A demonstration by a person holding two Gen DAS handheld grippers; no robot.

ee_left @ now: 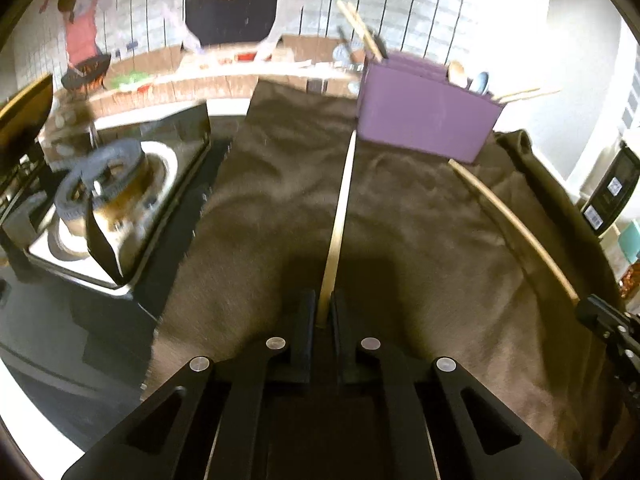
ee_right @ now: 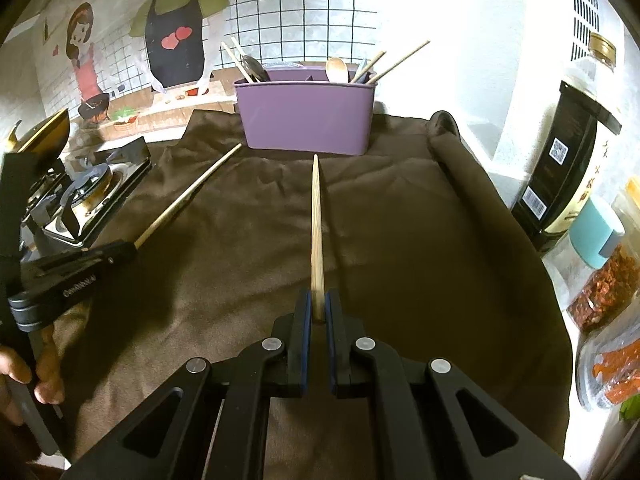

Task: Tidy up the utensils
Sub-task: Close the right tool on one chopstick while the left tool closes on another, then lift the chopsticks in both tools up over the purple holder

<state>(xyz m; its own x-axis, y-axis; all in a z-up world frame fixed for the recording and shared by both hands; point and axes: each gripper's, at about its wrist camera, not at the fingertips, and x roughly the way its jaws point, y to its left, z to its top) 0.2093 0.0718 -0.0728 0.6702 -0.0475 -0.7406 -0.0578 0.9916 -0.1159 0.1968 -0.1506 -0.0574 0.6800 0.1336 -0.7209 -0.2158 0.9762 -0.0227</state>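
So both grippers have a chopstick each right now. The left gripper has its jaws pinched tight on the thick end of a wooden chopstick, which runs straight out ahead over the brown cloth with its thin tip just short of the purple utensil caddy. Same story on the other side: the right gripper has its jaws clamped on the butt end of a second chopstick, and that one also points toward the caddy, tip near its front wall but not touching as far as I can tell. In the right wrist view the left gripper sits off to the left with its chopstick angling up toward the caddy's left corner, and part of the person's hand shows on the handle. The caddy stands upright at the far edge of the cloth and already holds stuff: a wooden spoon, a metal spoon and several more chopsticks leaning out of its compartments. A gas burner sits on the desk left of the cloth, and jars and a dark bottle are lined up on the right.
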